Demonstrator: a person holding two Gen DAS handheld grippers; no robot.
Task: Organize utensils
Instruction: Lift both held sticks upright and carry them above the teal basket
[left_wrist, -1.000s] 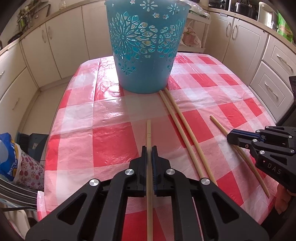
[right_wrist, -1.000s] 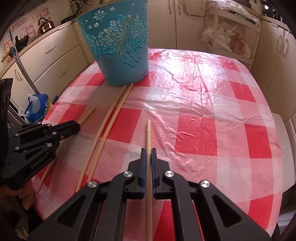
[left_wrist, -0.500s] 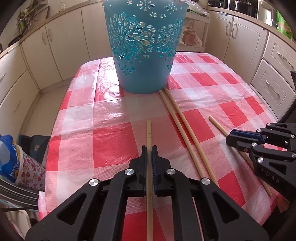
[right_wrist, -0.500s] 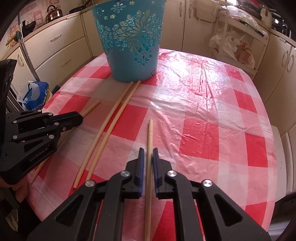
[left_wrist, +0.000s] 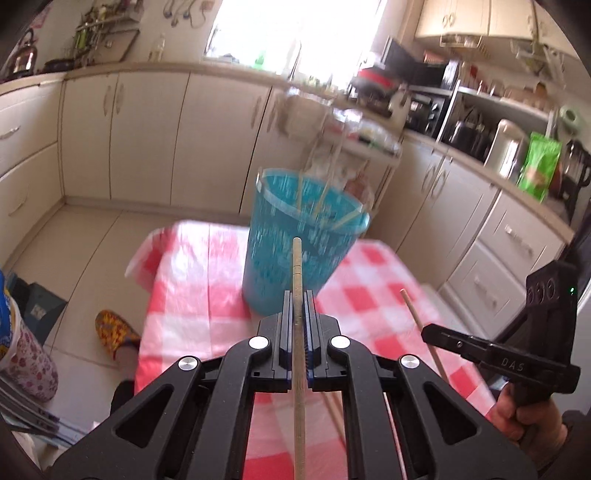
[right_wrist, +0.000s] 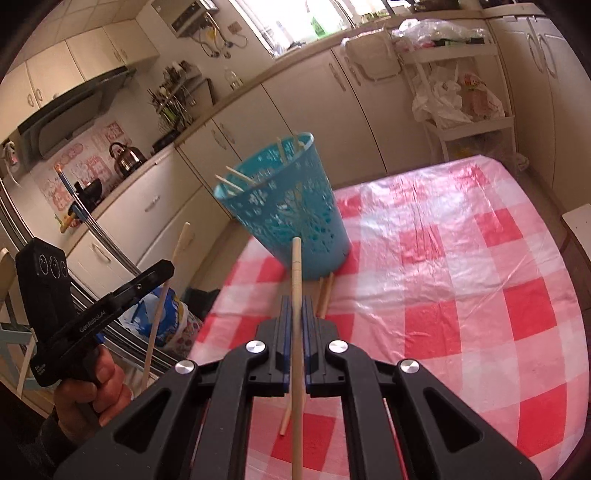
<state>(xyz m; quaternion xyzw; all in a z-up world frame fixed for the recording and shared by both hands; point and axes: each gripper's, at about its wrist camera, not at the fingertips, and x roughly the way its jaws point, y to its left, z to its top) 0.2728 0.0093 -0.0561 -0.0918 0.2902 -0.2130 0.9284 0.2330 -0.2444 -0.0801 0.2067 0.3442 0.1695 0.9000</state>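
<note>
My left gripper is shut on a long wooden stick, raised above the checked table. The stick's tip points at the blue cut-out basket. My right gripper is shut on a second wooden stick, also in the air and aimed at the basket. Several sticks stand inside the basket. Two more sticks lie on the cloth by its base. Each gripper shows in the other's view, the right gripper and the left gripper, held by hands.
The table with its red and white plastic cloth has cream kitchen cabinets around it. A patterned slipper and a bag are on the floor at the left. A white rack with bags stands behind the table.
Both grippers have risen off the table with their sticks and tipped upward. The basket's rim and the sticks inside it have come into sight.
</note>
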